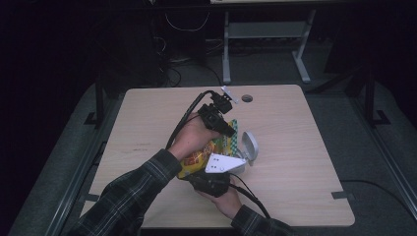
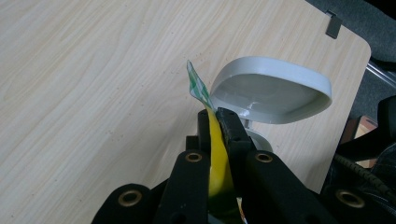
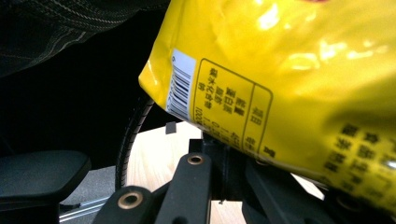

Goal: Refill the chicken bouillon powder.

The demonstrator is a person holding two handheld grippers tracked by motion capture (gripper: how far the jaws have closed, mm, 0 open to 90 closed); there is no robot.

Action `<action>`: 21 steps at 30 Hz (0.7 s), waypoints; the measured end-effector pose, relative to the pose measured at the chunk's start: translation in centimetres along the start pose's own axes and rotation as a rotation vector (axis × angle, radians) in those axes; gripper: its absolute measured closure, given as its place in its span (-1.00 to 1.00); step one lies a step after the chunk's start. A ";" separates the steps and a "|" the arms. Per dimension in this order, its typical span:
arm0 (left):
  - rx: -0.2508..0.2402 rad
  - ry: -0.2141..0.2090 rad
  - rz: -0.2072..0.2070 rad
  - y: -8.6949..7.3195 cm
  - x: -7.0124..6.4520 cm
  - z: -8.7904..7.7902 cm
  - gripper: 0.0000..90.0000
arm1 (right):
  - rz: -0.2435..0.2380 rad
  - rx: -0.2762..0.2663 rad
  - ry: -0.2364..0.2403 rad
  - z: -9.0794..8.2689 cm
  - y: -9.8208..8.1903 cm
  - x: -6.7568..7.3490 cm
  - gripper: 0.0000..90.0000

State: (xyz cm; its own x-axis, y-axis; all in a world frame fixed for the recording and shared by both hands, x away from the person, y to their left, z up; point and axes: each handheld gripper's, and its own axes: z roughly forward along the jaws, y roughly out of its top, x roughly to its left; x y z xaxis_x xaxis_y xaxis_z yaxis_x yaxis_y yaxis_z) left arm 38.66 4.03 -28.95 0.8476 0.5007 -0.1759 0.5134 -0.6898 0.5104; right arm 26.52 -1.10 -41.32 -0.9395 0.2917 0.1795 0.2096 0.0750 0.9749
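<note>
- Your left gripper (image 1: 227,129) is clamping its jaws on the green-checked top edge of the yellow snack bag (image 1: 205,156), holding it up over the middle of the table (image 1: 147,128).
- Your right gripper (image 1: 212,178) is pinching the bag's lower edge near you.
- A grey container (image 2: 273,88) is sitting tilted on the table, just right of the bag.

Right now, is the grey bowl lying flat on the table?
No, the left gripper view shows the bowl tipped up on its edge above the table.
</note>
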 end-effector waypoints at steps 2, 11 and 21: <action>-0.001 0.001 -0.001 0.0 0.0 0.0 0.99 | 0.000 0.000 0.000 0.0 0.0 0.0 1.00; -0.003 0.001 -0.003 0.0 0.1 -0.1 0.99 | -0.001 0.000 0.000 0.0 0.1 0.0 1.00; -0.010 0.001 -0.003 0.0 0.1 -0.3 0.99 | -0.003 0.002 0.001 0.0 0.1 -0.1 1.00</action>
State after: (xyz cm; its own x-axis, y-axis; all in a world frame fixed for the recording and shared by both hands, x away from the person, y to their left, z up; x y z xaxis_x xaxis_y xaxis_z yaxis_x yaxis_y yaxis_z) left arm 38.73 4.26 -28.77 0.8461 0.5030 -0.1763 0.5143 -0.6835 0.5181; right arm 26.62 -1.07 -41.22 -0.9404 0.2905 0.1765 0.2070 0.0775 0.9753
